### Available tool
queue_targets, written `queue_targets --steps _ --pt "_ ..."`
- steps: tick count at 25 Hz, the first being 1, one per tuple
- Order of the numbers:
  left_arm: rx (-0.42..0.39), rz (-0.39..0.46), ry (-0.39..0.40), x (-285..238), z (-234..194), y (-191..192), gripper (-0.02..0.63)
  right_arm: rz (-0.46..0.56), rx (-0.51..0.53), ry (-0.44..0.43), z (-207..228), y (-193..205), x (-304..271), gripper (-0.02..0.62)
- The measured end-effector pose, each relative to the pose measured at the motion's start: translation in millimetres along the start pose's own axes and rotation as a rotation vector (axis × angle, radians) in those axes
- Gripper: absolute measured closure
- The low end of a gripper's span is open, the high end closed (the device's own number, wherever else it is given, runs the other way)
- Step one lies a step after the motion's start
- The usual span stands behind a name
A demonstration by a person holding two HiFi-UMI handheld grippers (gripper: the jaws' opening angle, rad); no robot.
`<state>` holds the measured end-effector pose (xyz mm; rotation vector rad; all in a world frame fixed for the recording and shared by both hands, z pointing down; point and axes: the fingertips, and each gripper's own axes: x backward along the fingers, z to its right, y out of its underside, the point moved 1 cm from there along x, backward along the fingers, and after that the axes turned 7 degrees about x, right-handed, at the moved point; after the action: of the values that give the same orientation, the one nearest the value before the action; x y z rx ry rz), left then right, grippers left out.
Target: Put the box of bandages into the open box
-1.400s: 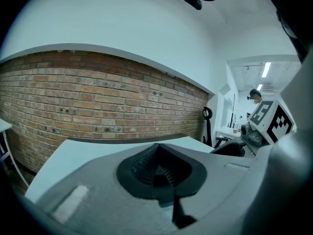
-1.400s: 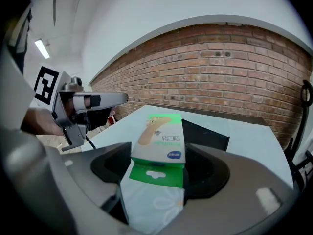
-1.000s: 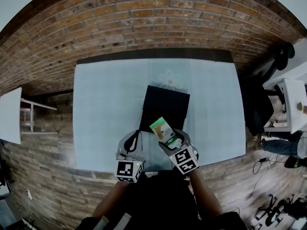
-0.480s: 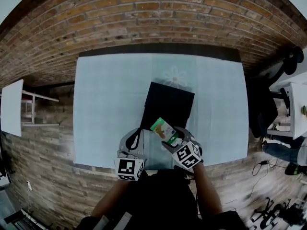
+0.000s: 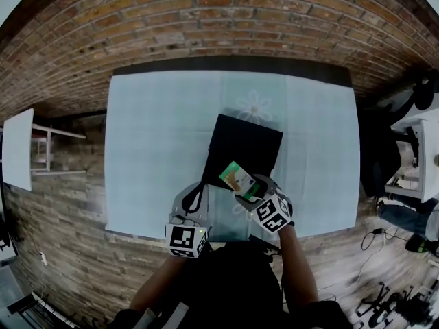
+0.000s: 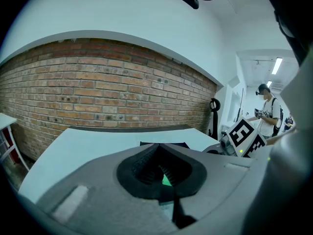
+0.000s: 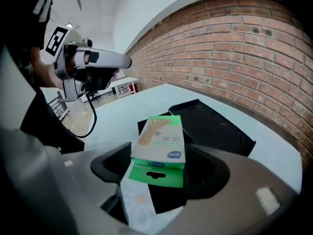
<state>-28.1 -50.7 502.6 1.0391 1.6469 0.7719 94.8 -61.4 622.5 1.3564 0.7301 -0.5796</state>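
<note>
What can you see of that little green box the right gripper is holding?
The box of bandages is a small flat cardboard carton, green and white, with a tan plaster pictured on top and a green hang tab at its near end. The right gripper clamps its sides, holding it tilted, aloft over the near end of the black open box.

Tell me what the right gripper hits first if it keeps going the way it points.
Probably the open black box just ahead and below; the bandage box it holds would touch down first. Depth unclear.
</note>
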Motion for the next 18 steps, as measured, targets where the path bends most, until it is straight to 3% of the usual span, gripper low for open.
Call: queue_targets --steps 18 --pt "0.012 -0.023 0.023 -17 5 3 0.606 -0.056 -0.038 -0.05 9 23 -30 0.254"
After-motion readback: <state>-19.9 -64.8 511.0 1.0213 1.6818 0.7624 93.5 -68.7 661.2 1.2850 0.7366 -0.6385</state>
